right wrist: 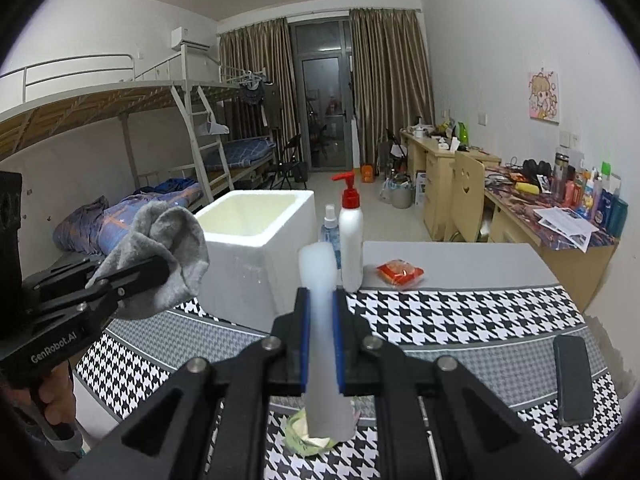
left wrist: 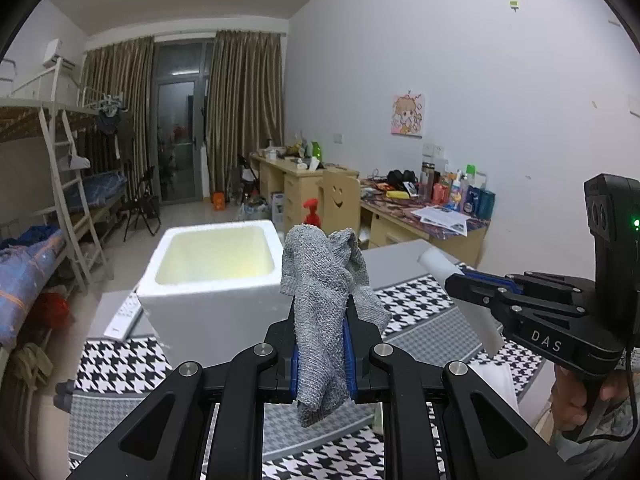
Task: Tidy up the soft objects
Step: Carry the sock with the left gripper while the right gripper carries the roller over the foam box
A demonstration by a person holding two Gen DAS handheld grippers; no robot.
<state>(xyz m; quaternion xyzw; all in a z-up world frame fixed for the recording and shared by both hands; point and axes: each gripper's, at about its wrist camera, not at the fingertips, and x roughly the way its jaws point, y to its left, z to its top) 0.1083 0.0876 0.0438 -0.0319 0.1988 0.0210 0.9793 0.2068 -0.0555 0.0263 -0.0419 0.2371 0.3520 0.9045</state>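
My left gripper (left wrist: 320,312) is shut on a grey knitted sock (left wrist: 324,292) and holds it above the table, just right of the open white foam box (left wrist: 208,280). It also shows in the right wrist view (right wrist: 132,280), with the sock (right wrist: 168,248) bunched at its tip. My right gripper (right wrist: 320,312) is shut on a white foam strip (right wrist: 320,320) that sticks up and hangs down between the fingers. In the left wrist view the right gripper (left wrist: 456,280) holds that strip (left wrist: 460,292) to the right. The foam box (right wrist: 256,252) stands ahead, left of centre.
A houndstooth cloth (right wrist: 440,320) covers the grey table (right wrist: 460,260). On it stand a white pump bottle (right wrist: 351,240), a small spray bottle (right wrist: 331,232), a red snack packet (right wrist: 399,272), a black phone (right wrist: 573,380) and a pale green item (right wrist: 308,436) under the right gripper.
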